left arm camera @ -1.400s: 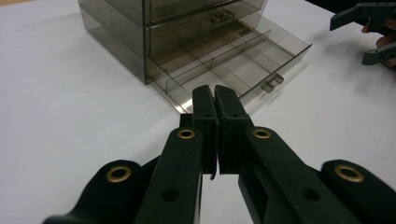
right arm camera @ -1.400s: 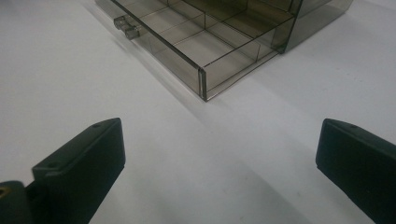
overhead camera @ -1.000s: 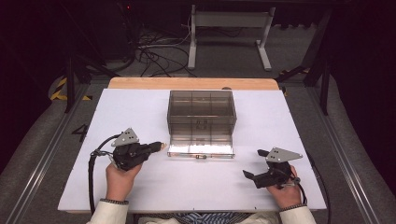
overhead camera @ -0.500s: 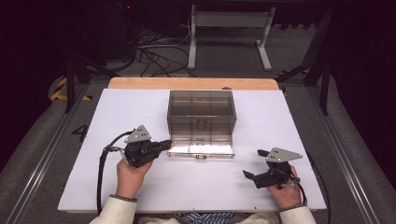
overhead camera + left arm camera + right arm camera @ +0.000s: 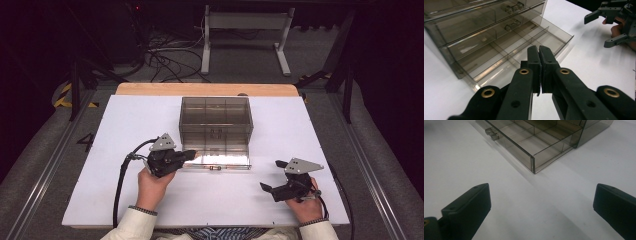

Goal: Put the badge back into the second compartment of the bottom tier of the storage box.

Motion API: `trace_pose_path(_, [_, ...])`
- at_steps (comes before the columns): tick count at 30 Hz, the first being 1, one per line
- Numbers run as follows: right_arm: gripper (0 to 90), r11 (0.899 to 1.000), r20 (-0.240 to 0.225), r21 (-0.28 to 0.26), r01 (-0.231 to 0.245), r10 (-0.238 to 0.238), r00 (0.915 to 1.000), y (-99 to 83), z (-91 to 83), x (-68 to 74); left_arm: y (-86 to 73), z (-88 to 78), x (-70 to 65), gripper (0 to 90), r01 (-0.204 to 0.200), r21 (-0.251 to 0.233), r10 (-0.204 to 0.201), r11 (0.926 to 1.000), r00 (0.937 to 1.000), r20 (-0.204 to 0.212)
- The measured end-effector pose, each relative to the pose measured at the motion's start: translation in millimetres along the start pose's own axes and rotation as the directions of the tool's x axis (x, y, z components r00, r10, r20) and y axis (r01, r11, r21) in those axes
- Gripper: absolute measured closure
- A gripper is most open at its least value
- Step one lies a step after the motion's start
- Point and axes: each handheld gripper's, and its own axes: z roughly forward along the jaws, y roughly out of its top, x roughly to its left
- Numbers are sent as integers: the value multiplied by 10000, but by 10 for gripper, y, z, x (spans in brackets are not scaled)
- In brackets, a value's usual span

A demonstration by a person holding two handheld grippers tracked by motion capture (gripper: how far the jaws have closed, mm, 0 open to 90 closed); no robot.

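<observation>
A: Step? Where's the drawer box?

B: Drawer box (image 5: 215, 125) sits mid-table; its bottom drawer (image 5: 220, 161) is pulled out, empty as far as I can see. My left claw (image 5: 192, 153) is closed on nothing, tips at the drawer's left front corner. I'd say I'm about to push it shut, which needs a straight shove on the front.

A: Right hand?

B: Right claw (image 5: 270, 176) wide open, holding nothing, resting near the table's (image 5: 125, 125) front edge, well apart from the drawer.

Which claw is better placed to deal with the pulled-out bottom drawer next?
Left, probably. The left claw, shut, sits right at the open drawer; the right claw, open, is apart on bare table.
</observation>
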Motion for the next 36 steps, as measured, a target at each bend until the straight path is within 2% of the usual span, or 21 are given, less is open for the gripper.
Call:
trace_pose_path(7, [19, 10000, -2, -13, 1, -1, 10000, 0, -1, 1, 37, 106, -48, 883, -78, 117, 77, 9999, 9999, 103])
trace_pose_path(8, [19, 10000, -3, -14, 0, 0, 10000, 0, -1, 1, 52, 139, -51, 882, -192, 150, 191, 9997, 9998, 96])
trace_pose_path(10, [19, 10000, -3, -23, 8, -8, 10000, -1, -2, 2, 59, 175, -65, 882, -62, 151, 60, 9999, 9999, 155])
trace_pose_path(16, [19, 10000, -3, -25, 16, -16, 10000, -1, -3, 3, 80, 270, -83, 882, -151, 239, 146, 9996, 9997, 214])
trace_pose_path(20, [19, 10000, 5, -30, 15, -15, 10000, -1, -5, 3, 92, 333, -95, 882, -36, 260, 28, 9997, 9996, 290])
trace_pose_path(23, [19, 10000, 2, -37, 18, -18, 10000, -1, -6, 4, 105, 362, -95, 882, -159, 270, 151, 9995, 9995, 276])
trace_pose_path(24, [19, 10000, 5, -42, 20, -20, 10000, -1, -6, 4, 115, 392, -112, 882, -58, 255, 49, 9997, 9994, 347])
trace_pose_path(31, [19, 10000, 10, -65, 38, -38, 10000, -1, -9, 6, 146, 477, -131, 882, 7, 290, -20, 9996, 9989, 464])
trace_pose_path(36, [19, 10000, 19, -77, 48, -48, 10000, -1, -11, 7, 160, 537, -152, 882, -123, 435, 104, 9990, 9990, 431])
